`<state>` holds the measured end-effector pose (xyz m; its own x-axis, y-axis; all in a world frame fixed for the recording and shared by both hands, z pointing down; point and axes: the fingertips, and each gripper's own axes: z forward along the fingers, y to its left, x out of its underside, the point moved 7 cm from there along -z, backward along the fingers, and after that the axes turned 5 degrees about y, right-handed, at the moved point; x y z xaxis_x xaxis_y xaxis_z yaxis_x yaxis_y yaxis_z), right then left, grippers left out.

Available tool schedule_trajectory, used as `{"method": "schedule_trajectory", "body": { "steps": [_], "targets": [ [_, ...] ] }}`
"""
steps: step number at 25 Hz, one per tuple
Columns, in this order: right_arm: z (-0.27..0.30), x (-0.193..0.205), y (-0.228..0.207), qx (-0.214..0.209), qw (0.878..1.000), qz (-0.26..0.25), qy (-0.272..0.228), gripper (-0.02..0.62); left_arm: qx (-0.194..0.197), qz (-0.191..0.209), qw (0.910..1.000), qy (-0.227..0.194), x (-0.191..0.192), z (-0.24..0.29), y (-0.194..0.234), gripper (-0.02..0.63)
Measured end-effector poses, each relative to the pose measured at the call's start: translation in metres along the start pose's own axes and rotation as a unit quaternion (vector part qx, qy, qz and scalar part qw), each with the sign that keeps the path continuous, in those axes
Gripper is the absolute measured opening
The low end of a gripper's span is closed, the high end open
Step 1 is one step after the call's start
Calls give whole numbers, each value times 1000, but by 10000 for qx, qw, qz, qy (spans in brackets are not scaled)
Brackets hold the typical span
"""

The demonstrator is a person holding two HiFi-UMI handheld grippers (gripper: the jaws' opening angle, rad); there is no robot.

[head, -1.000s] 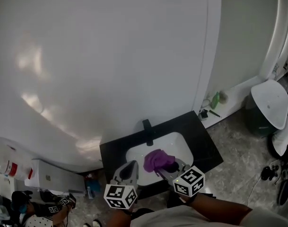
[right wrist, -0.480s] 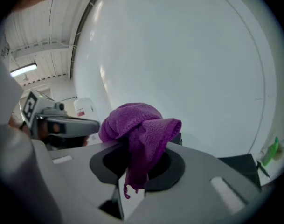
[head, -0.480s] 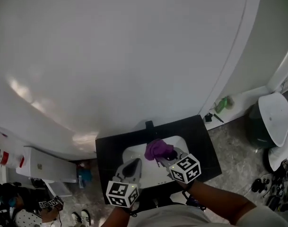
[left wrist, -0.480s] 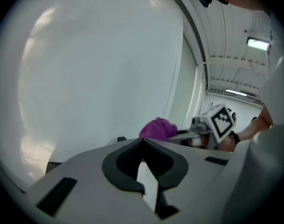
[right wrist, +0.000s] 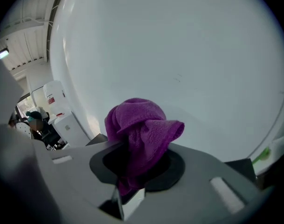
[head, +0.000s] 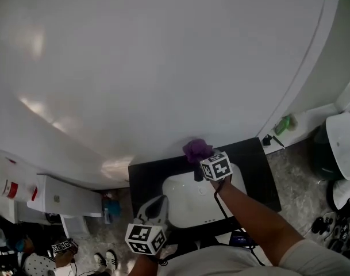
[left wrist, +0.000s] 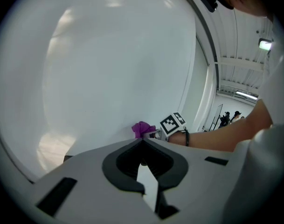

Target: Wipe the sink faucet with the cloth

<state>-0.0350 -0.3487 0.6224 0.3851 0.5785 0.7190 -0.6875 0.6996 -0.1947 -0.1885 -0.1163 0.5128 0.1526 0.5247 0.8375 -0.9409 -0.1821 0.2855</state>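
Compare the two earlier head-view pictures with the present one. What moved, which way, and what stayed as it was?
The right gripper, shut on the crumpled purple cloth throughout, moved away from the person, from over the white sink basin to the back edge of the black countertop. Nothing was taken or released. The left gripper stayed shut and empty at the basin's near edge.

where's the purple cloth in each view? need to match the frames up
Head view: cloth at the back edge of the dark counter, just above the marker cube.
Left gripper view: small purple lump mid-picture, just left of the same cube.
Right gripper view: large at the centre, clamped in the right gripper.
Shared landmark: the white wall behind the cloth in all three.
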Motion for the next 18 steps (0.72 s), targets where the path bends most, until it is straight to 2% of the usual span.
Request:
{"method": "schedule_trajectory", "body": {
  "steps": [4,6,8,11,13,15,18],
  "targets": [
    [-24,56,36,-391,9985,98,373,69,213,-27,9998,1,-4,11,5,7],
    [-28,69,46,-565,9970,97,525,71,307,55,9995,8,-8,15,4,7],
    [-31,49,41,-421,9987,-96,273,71,377,169,9991,21,-14,15,2,6],
    [-20,-4,11,-45,9997,-112,-200,71,398,306,9987,37,-23,10,-1,7],
    [-3,-21,-7,-3,9999,-120,-117,71,414,325,9986,69,-26,10,-2,7],
    [3,-12,-8,-75,9997,-207,84,71,471,307,9984,86,-26,12,-6,7],
    [-16,37,17,-232,9997,-79,49,71,517,266,9983,97,-24,13,-4,7]
  ]
}}
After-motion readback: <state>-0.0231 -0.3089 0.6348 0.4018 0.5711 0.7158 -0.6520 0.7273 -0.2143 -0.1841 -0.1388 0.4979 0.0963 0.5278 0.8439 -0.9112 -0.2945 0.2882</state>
